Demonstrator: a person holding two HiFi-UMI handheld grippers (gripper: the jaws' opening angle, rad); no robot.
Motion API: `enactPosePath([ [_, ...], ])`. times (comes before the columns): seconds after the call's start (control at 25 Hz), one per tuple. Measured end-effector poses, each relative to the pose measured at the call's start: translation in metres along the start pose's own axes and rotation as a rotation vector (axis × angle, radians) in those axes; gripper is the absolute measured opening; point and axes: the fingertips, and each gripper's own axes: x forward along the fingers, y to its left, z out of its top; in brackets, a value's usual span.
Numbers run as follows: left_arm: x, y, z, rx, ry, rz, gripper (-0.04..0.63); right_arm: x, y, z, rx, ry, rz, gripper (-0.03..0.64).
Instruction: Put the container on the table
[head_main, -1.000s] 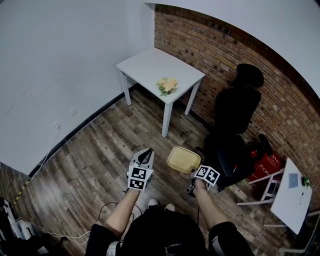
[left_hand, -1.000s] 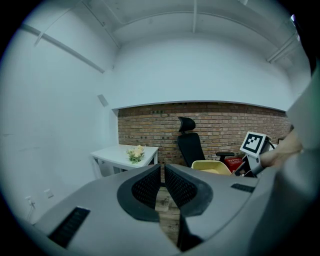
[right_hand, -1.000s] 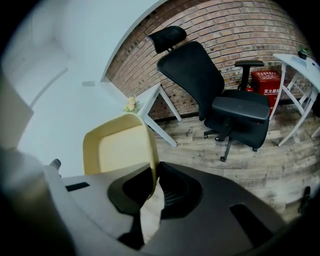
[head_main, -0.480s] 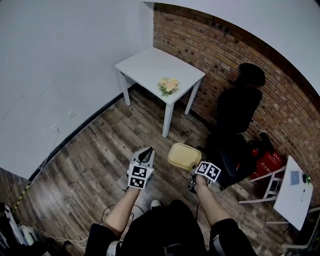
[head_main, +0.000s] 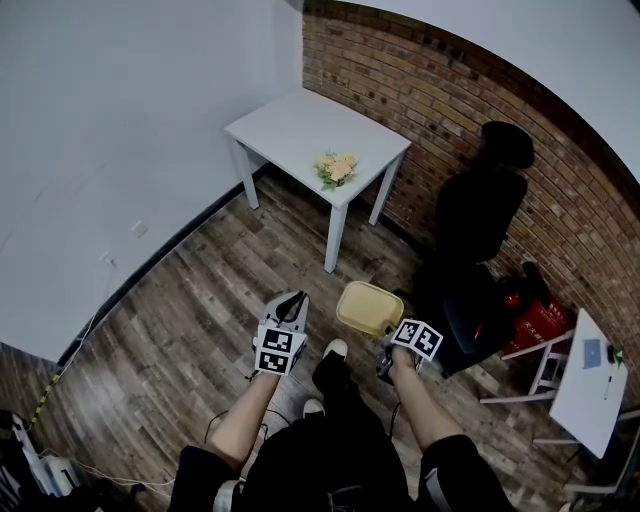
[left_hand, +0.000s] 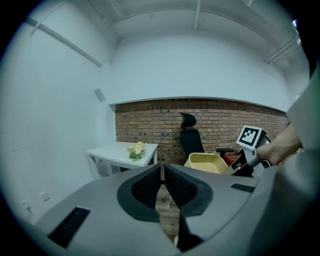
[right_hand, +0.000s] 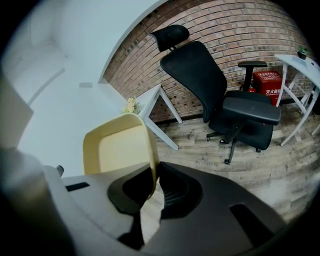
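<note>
The right gripper (right_hand: 156, 186) is clamped on one side wall of the pale yellow plastic container (head_main: 367, 307): in the right gripper view the thin wall stands between the two dark pads, and the open, empty tub reaches forward from them. The container hangs in the air in front of the person, above the brown wooden plank floor (head_main: 190, 300), and it is well apart from the small white square table (head_main: 290, 125), which stands further ahead near the corner of the red brick wall (head_main: 420, 90). The left gripper (left_hand: 163, 186) holds nothing; its jaws are together with only a thin line between the pads, and it points level toward the table, beside the container. On the table top a small bunch of pale yellow flowers (head_main: 336, 168) lies close to the edge that is nearer to the person, and the other part of the top looks bare. I judge that the step in hand is the carrying, so the placing is not yet begun. The next move calls for bringing the container over the bare part of the top, away from the flowers, lowering it until its bottom rests flat, and only then letting the jaws go apart. Because it is held by one wall only, it may tilt.
</note>
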Motion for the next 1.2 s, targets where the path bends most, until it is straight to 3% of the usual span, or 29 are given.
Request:
enactPosePath([
  [0.56,0.072,0.043,0.002,0.031,0.052,-0.007,0.034,0.072,0.015,0.043,0.031,0.04,0.003,0.04],
  [1.2,0.215,0.104,0.045,0.04,0.091,-0.031,0.034,0.167,0.038,0.161,0.07,0.066,-0.013,0.04],
])
